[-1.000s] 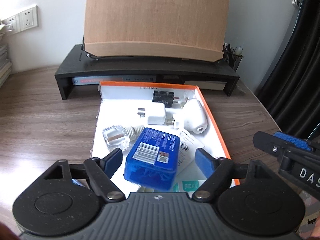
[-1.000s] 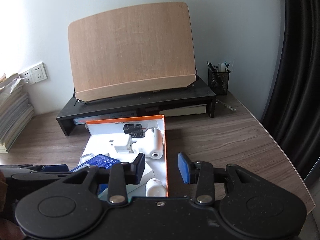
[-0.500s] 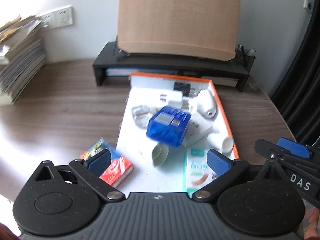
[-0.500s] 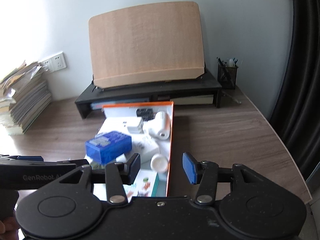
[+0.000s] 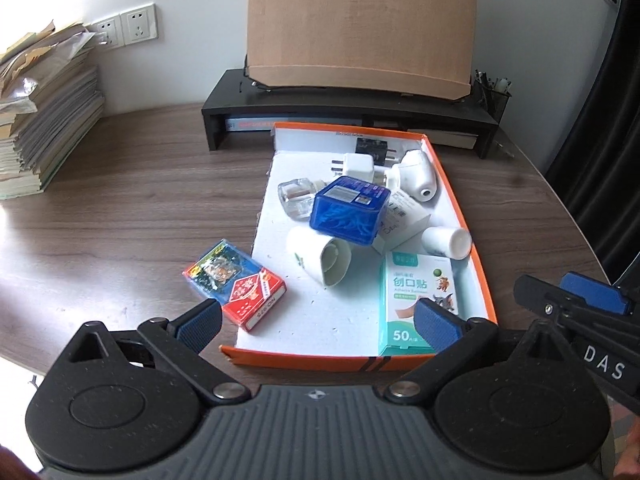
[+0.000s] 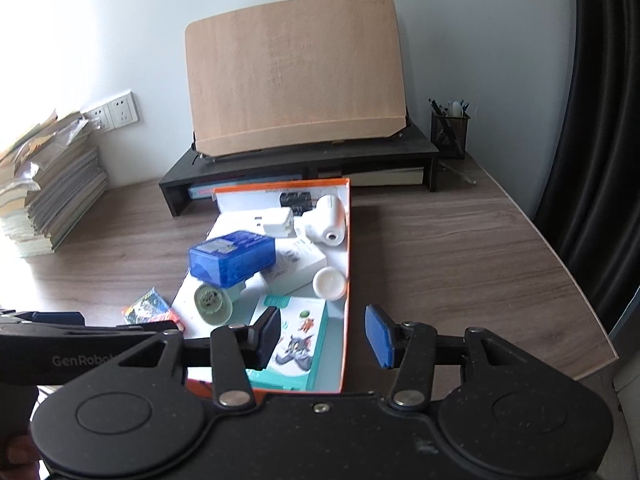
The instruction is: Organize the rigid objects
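Note:
An orange-rimmed white box [image 5: 476, 256] [image 6: 346, 280] lies on the wooden desk and holds several items: a blue plastic case [image 5: 350, 210] [image 6: 232, 258], a white plug adapter [image 5: 358, 166], a white cylinder device [image 5: 416, 172], a clear bottle [image 5: 296, 198], a white cup-shaped piece [image 5: 320, 256], a white pill bottle [image 5: 446, 242] and a bandage box [image 5: 418, 300] [image 6: 298, 344]. A red card pack [image 5: 236, 284] [image 6: 152, 312] lies on the desk left of the box. My left gripper [image 5: 318, 322] is open and empty at the box's near edge. My right gripper [image 6: 322, 338] is open and empty over the box's near right corner.
A black monitor riser [image 5: 348, 104] with a tilted wooden board [image 5: 360, 24] stands behind the box. A stack of books and papers [image 5: 40, 108] sits at far left. A mesh pen holder [image 6: 450, 134] stands at the back right. The desk edge [image 6: 580, 288] curves at right.
Both grippers have pulled back and up from the box, so more of the desk shows. The blue case now rests in the box, and the card pack has come into view.

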Motion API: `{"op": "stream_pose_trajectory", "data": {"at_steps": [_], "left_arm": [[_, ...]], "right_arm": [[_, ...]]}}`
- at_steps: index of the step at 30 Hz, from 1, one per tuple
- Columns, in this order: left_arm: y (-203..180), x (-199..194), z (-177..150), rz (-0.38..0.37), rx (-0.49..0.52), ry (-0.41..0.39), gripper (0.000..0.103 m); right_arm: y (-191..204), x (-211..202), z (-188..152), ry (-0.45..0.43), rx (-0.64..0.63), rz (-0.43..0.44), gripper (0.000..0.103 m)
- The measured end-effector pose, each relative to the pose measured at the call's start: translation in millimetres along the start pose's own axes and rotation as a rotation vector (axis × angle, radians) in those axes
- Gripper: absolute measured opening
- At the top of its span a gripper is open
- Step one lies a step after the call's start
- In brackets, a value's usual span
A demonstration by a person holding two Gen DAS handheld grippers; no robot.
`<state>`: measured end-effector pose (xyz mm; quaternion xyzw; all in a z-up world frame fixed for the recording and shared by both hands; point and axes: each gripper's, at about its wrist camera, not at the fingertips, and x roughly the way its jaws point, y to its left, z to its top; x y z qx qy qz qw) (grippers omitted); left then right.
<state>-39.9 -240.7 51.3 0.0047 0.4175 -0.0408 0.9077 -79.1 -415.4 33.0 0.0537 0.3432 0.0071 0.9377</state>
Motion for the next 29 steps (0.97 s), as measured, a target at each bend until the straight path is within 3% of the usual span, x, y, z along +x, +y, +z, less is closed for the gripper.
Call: {"op": "stream_pose_trajectory", "data": {"at_steps": [29], "left_arm": [[9,-6,-15,-0.015,-0.008,0.034,0.103]], "right_arm": [[14,-15,-14,-0.002,0.008,-0.040,0.058]]}}
